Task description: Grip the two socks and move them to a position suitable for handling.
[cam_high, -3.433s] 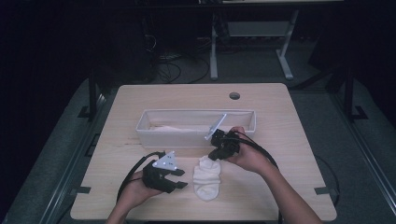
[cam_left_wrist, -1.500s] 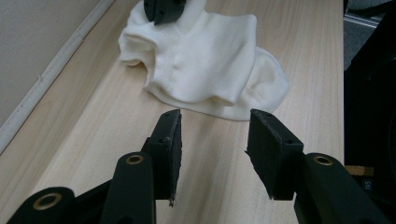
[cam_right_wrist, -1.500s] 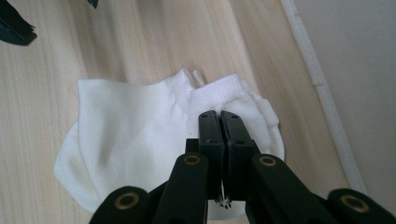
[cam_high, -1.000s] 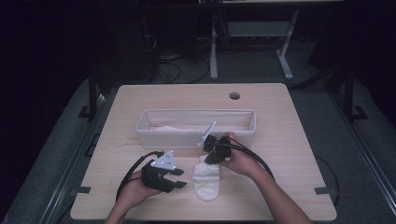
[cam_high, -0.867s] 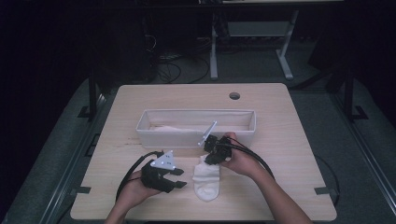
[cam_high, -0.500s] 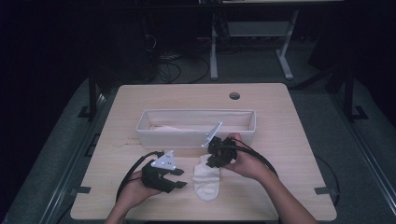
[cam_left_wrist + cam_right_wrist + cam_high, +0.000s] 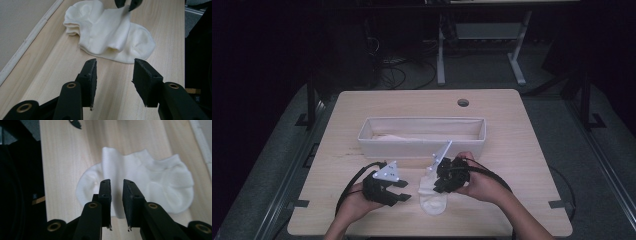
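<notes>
Where the pale wooden table (image 7: 512,130) ends, dark floor, cables.

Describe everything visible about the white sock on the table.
The white sock is a short ankle sock of soft ribbed knit, lying on the pale wooden table just in front of the long white bin. It is partly folded, one flap raised in a ridge. The right hand-held gripper has that flap between its jaws, which have just been opening. The left hand-held gripper rests open beside it, apart.
</notes>
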